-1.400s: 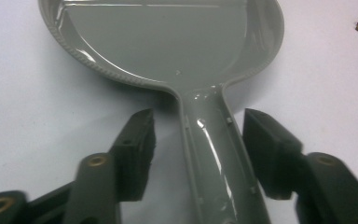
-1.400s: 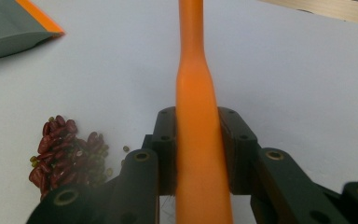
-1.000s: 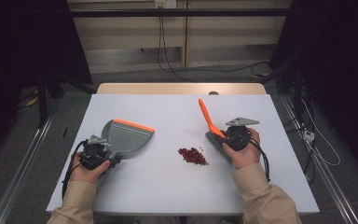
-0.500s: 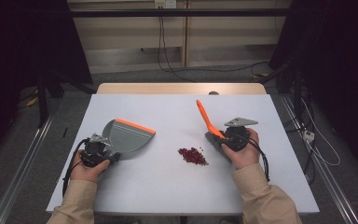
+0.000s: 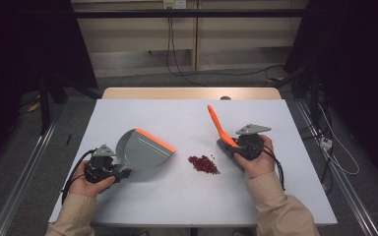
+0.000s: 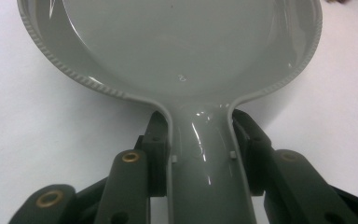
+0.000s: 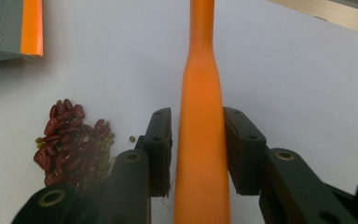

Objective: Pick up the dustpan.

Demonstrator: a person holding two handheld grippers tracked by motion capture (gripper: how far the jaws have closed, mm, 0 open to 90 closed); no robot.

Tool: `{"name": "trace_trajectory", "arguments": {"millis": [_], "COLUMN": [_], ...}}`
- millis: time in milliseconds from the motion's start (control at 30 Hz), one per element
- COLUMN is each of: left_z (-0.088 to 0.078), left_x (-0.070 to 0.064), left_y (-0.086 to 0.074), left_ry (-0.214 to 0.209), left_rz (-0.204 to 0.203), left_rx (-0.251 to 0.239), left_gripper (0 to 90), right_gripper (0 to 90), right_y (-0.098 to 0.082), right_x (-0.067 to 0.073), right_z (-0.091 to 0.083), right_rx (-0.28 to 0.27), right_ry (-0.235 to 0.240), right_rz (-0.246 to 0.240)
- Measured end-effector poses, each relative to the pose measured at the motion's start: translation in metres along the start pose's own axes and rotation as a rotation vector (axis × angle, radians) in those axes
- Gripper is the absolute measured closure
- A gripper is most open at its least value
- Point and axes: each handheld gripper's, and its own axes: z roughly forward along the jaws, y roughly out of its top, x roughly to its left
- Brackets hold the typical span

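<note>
A grey dustpan (image 5: 140, 152) with an orange lip lies at the left of the white table (image 5: 177, 118). My left gripper (image 5: 122, 171) has just closed its jaws and is shut on the dustpan's handle; in the left gripper view both pads of this gripper (image 6: 200, 126) press the handle below the pan (image 6: 168, 42). A small pile of red beans (image 5: 204, 164) sits mid-table. Right of it an orange brush handle (image 5: 220, 127) slants up and away. My right gripper (image 5: 232, 147) has just been opening; the handle (image 7: 200, 154) stands between its jaws (image 7: 198, 114) with a thin gap at one pad. The beans (image 7: 72, 140) lie beside it.
A wooden strip (image 5: 192, 93) runs along the table's far edge. Cables trail on the floor behind and to the right (image 5: 325, 142). Metal rails flank the table on both sides. The dustpan's orange lip (image 7: 31, 28) shows beyond the beans in the right gripper view.
The dustpan has shifted slightly right and nearer with my left gripper. The brush handle and my right hand have hardly moved.
</note>
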Motion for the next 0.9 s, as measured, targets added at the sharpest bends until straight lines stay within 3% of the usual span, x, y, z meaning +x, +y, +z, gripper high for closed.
{"name": "trace_trajectory", "arguments": {"millis": [200, 500, 533, 733, 900], "left_z": [0.0, 0.003, 0.003, 0.008, 0.012], "left_x": [-0.014, -0.035, -0.037, -0.047, -0.052], "left_y": [0.0, 0.0, 0.0, -0.001, -0.001], "left_ry": [-0.063, -0.148, -0.155, -0.199, -0.228], "left_rz": [0.072, 0.15, 0.173, 0.211, 0.251], "left_rx": [0.016, 0.051, 0.063, 0.086, 0.102], "left_gripper": [63.2, 63.2, 63.2, 63.2, 63.2], "right_gripper": [64.4, 68.5, 69.3, 70.4, 70.9], "right_y": [0.0, 0.002, 0.002, 0.002, 0.0], "right_x": [-0.001, -0.003, -0.003, -0.002, -0.003], "right_z": [-0.001, -0.006, -0.007, -0.006, -0.006], "right_rx": [0.009, 0.028, 0.033, 0.073, 0.071], "right_ry": [0.025, 0.021, 0.02, -0.003, -0.023], "right_rz": [0.011, 0.011, 0.012, -0.001, 0.045]}}
